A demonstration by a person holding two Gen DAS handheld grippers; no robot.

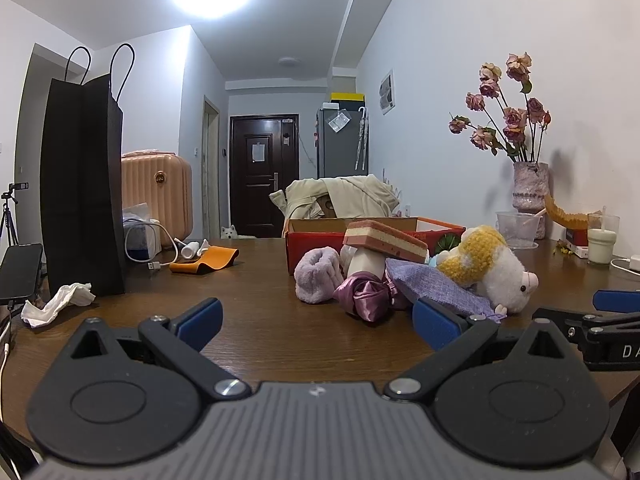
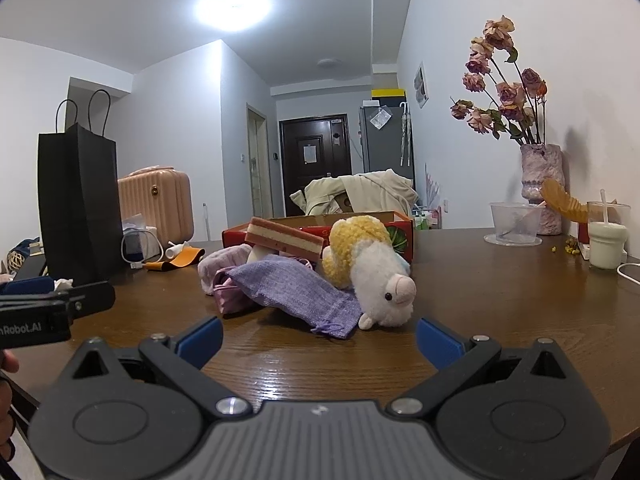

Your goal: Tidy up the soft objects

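Soft objects (image 2: 304,276) lie piled on the tabletop (image 2: 500,292) before a red box (image 1: 316,236); left tool (image 1: 316,320) and right tool (image 2: 318,338) both gape wide, empty.

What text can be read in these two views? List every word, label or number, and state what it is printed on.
"DA": white letters, cut off by the frame edge, on the body of the right gripper, seen from the left wrist.
"nRobot.AI": white lettering, its start cut off, on the body of the left gripper, seen from the right wrist.
Paper notice on the dark door: too small to read.
Sheets on the grey fridge: too blurred to read.
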